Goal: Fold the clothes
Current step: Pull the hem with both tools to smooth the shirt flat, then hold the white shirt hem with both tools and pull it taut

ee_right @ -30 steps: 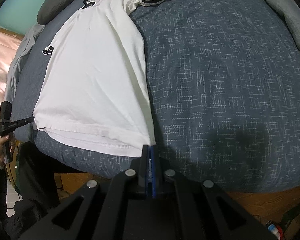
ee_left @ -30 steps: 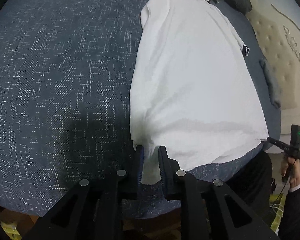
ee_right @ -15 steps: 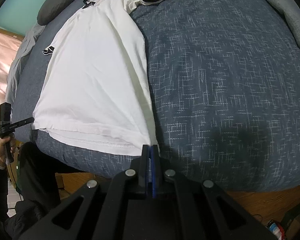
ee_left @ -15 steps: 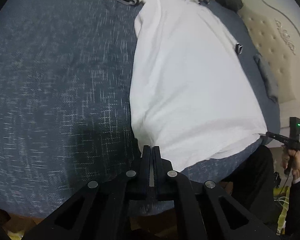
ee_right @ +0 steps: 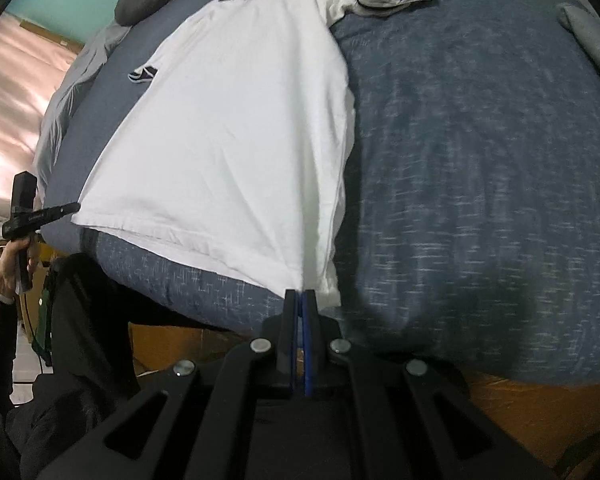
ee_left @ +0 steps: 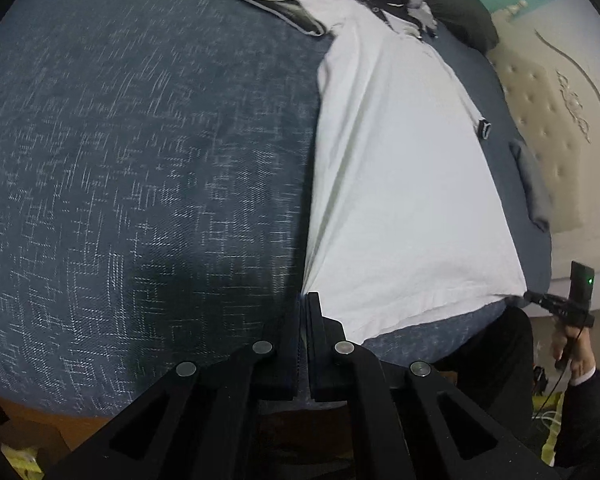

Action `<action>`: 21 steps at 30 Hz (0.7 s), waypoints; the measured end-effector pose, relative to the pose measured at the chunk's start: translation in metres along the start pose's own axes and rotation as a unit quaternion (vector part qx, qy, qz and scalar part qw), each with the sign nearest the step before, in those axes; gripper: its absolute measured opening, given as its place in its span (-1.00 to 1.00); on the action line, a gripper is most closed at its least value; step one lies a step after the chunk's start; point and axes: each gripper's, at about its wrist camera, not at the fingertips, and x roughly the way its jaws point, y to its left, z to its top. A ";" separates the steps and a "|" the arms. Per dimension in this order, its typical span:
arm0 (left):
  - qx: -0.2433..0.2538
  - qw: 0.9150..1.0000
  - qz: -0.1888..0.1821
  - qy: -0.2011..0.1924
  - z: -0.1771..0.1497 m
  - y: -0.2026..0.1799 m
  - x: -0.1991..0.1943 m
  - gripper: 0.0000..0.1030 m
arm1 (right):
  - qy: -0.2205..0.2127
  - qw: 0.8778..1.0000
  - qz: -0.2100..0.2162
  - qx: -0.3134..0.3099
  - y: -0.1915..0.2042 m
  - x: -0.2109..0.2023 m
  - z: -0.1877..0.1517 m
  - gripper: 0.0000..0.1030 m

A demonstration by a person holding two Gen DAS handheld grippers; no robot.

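Two grippers each pinch a bottom corner of one white shirt (ee_left: 396,184) that lies stretched lengthwise on a bed covered with a dark blue patterned bedspread (ee_left: 132,168). In the left wrist view the left gripper (ee_left: 305,300) sits at 6 o'clock, its jaws pressed together on the hem corner, and tension folds fan up from that pinch toward 12 o'clock along the shirt's edge. The body of the shirt runs from there toward 1 o'clock, where a short sleeve with a grey cuff (ee_left: 276,4) spreads out at the top beside a dark collar. A dark pillow (ee_left: 456,16) lies beyond the collar, and a cream tufted headboard (ee_left: 556,128) rises at 3 o'clock. At 4 o'clock the other gripper shows from the side, held in a hand (ee_left: 572,352) with a dark sleeve. In the right wrist view the right gripper (ee_right: 301,300) is also at 6 o'clock, jaws closed on the opposite hem corner, with the fabric pulled taut and raised off the bedspread. The shirt climbs toward 11 o'clock, and its hem runs across to the far gripper at 9 o'clock. A grey folded garment (ee_right: 592,36) lies at 2 o'clock near the bed's edge.
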 end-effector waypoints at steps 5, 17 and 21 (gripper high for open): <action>-0.006 1.000 0.003 0.005 0.000 0.005 0.006 -0.95 | 0.016 1.000 0.010 0.003 0.004 0.018 0.000 -0.95; -0.012 1.000 0.002 0.009 -0.002 0.009 0.012 -0.95 | -0.016 0.999 0.018 0.044 -0.013 0.007 0.005 -0.93; -0.009 1.000 0.002 0.007 -0.004 0.006 0.010 -0.95 | -0.017 0.998 -0.002 0.055 -0.017 0.011 0.008 -0.93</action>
